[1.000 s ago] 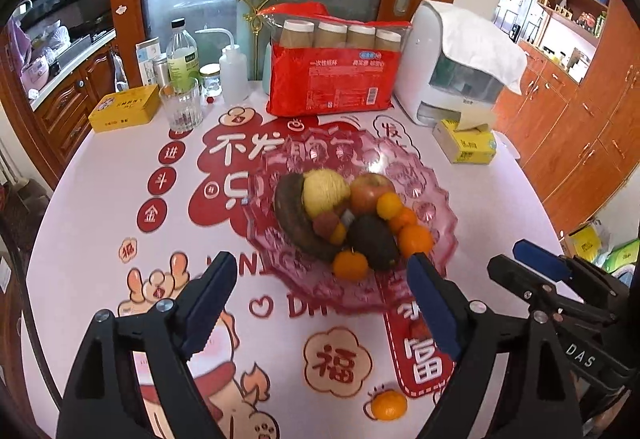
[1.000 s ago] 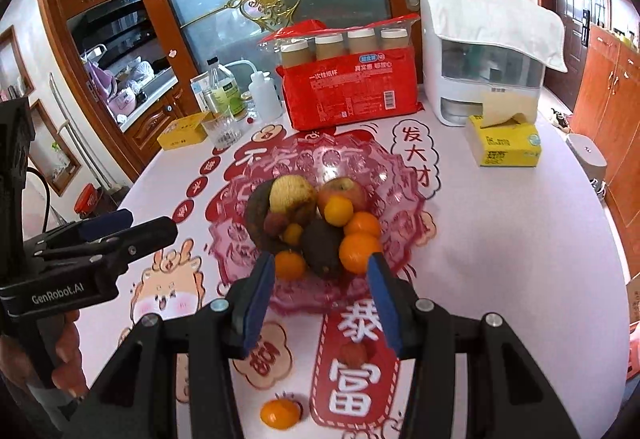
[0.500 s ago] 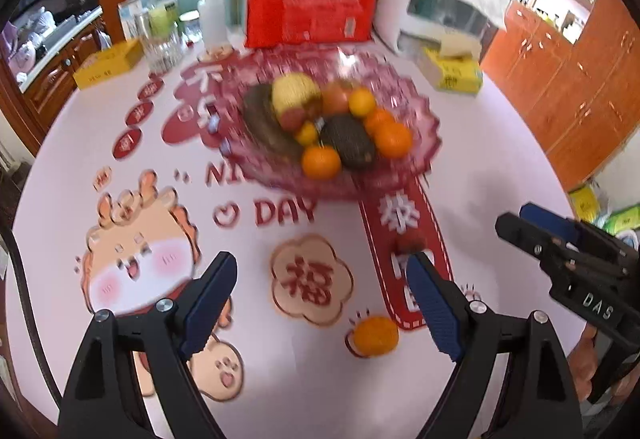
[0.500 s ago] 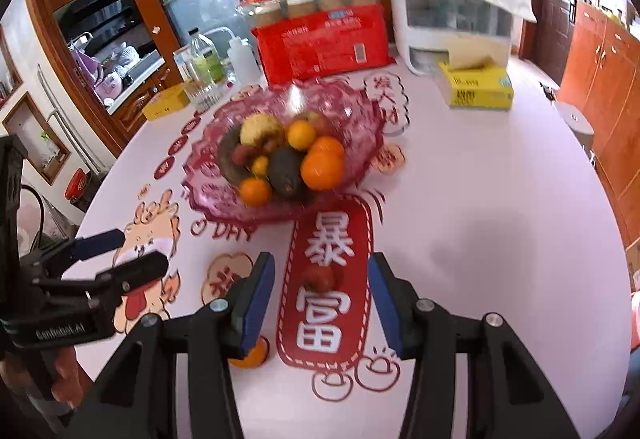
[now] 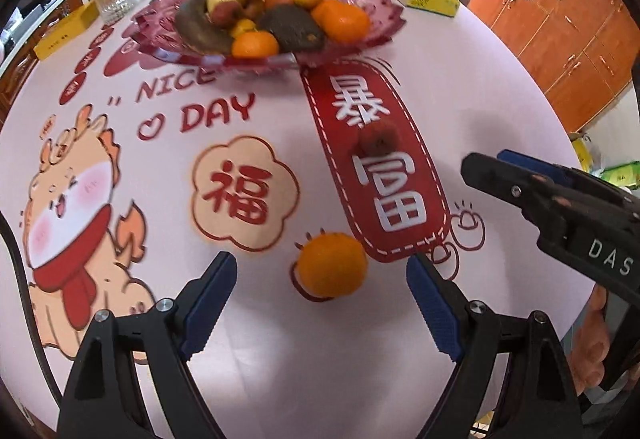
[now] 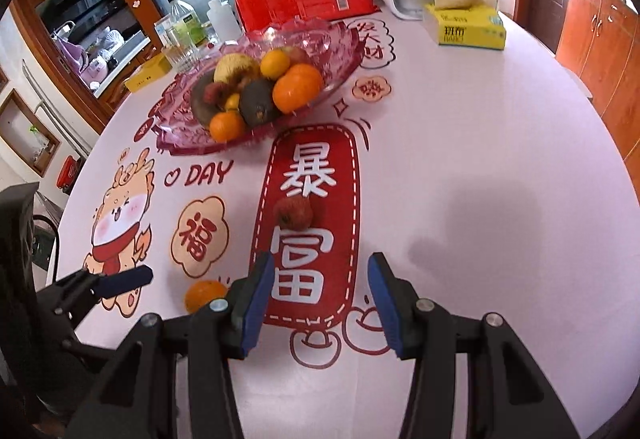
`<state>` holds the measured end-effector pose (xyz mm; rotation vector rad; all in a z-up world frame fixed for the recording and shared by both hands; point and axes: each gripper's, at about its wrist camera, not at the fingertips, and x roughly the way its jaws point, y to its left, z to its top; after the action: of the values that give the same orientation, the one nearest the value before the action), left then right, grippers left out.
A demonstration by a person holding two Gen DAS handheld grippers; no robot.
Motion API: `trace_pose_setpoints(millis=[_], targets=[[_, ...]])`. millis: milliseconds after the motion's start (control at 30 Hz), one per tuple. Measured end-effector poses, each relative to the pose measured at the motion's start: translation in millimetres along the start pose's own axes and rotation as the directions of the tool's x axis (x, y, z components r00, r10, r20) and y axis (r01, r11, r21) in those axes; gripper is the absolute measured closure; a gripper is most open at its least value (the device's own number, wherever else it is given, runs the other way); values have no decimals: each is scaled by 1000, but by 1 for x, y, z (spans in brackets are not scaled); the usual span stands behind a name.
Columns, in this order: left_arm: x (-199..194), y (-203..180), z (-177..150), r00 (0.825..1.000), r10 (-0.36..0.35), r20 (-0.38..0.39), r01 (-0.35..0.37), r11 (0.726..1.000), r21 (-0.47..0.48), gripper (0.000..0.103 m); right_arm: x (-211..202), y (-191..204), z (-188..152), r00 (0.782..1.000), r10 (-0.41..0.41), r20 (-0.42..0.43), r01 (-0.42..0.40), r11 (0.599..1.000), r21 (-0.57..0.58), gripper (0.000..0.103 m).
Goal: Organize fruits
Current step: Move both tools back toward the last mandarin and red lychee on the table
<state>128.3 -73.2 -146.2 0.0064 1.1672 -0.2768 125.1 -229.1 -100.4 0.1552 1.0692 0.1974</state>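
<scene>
Two loose fruits, orange (image 5: 332, 265) before left gripper (image 5: 320, 299) jaws spread, lychee (image 6: 293, 213)

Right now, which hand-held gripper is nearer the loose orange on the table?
Left. The left hand-held gripper is open just short of the orange. The right hand-held gripper is off to its right, facing the lychee.

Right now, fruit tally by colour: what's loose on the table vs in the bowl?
Loose orange fruit: 1, the mandarin
Loose red fruit: 1, small and rough-skinned
Orange fruit in the bowl: 3 seen clearly, plus a small yellow-orange one half hidden
Total loose: 2
</scene>
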Motion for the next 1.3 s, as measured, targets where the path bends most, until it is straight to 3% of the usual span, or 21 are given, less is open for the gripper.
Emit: trace_pose_setpoints(millis=[133,400,633,1233,1300], targets=[[8,-1,-4,1000,-8,6,8,1000,-9,18,7,-2,-2,1000,9,-15,-9,1000,16,54],[26,8,-4,997,-69,-22,68,996,-57,63,25,-1,-1,999,31,-36,-29,998,47,54],[26,13,-3,998,-61,-7,60,997,-49,64,42,7,8,999,22,-44,-21,999,39,54],[21,67,9,999,-39,0,38,988,-150,64,82,26,31,997,20,-79,-19,1000,6,54],[20,72,12,999,-37,5,37,987,-158,64,84,28,31,997,9,-74,-9,1000,1,62]])
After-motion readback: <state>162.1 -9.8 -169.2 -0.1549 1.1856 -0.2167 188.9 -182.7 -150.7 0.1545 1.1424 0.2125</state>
